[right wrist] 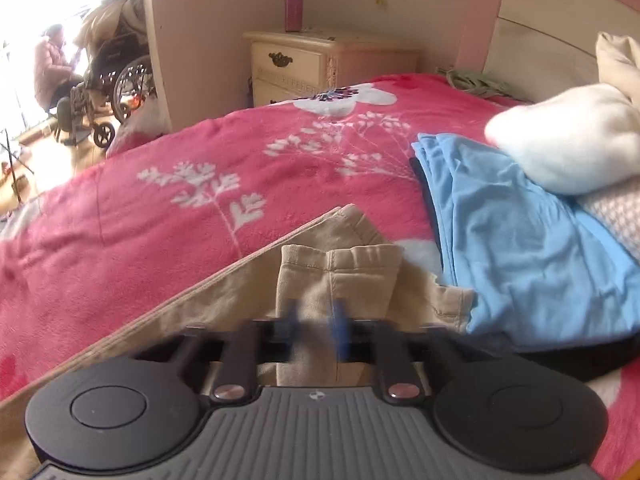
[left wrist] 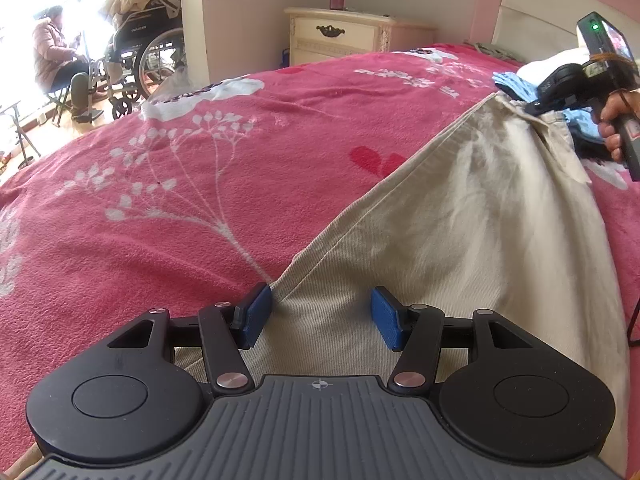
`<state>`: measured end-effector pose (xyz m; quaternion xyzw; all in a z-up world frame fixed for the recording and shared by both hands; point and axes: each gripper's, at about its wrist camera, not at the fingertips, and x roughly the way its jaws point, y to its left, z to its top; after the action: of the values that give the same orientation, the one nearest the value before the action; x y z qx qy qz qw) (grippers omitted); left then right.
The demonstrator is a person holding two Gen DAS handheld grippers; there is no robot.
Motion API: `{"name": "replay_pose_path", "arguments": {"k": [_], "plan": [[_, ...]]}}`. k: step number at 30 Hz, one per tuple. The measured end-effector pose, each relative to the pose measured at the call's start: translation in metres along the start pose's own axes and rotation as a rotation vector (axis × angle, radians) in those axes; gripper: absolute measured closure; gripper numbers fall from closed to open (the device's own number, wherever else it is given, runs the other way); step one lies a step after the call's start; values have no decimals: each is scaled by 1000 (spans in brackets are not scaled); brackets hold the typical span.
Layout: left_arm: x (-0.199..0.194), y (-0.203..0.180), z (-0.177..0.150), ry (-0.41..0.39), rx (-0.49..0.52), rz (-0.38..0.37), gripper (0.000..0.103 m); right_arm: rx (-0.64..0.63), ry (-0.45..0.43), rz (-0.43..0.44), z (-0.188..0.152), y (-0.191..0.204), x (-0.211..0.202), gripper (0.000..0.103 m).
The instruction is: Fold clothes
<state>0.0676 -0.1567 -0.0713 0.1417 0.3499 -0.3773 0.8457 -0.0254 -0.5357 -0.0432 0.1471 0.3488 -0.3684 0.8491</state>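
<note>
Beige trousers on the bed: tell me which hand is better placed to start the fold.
Probably the right. The right gripper looks closed on the beige trousers at the waistband, while the left gripper stands open over the other end, gripping nothing.

i see my left gripper point(left wrist: 322, 314) with its blue pads point(left wrist: 256, 316) apart over the near end of the beige trousers point(left wrist: 460, 220), which lie on the pink floral blanket point(left wrist: 180, 184). at the trousers' far end a hand point(left wrist: 618, 120) holds the right gripper point(left wrist: 536, 106) beside a light blue garment point(left wrist: 512, 82).
</note>
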Motion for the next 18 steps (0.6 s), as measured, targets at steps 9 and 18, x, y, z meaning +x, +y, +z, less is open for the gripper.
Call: {"name": "replay_pose_path", "arguments": {"k": [9, 18], "plan": [[0, 0, -1, -5, -1, 1, 47, 552, -14, -36, -39, -116, -16, 103], [0, -1, 0, -5, -1, 5, 47, 128, -39, 78, -11, -23, -17, 42]]}}
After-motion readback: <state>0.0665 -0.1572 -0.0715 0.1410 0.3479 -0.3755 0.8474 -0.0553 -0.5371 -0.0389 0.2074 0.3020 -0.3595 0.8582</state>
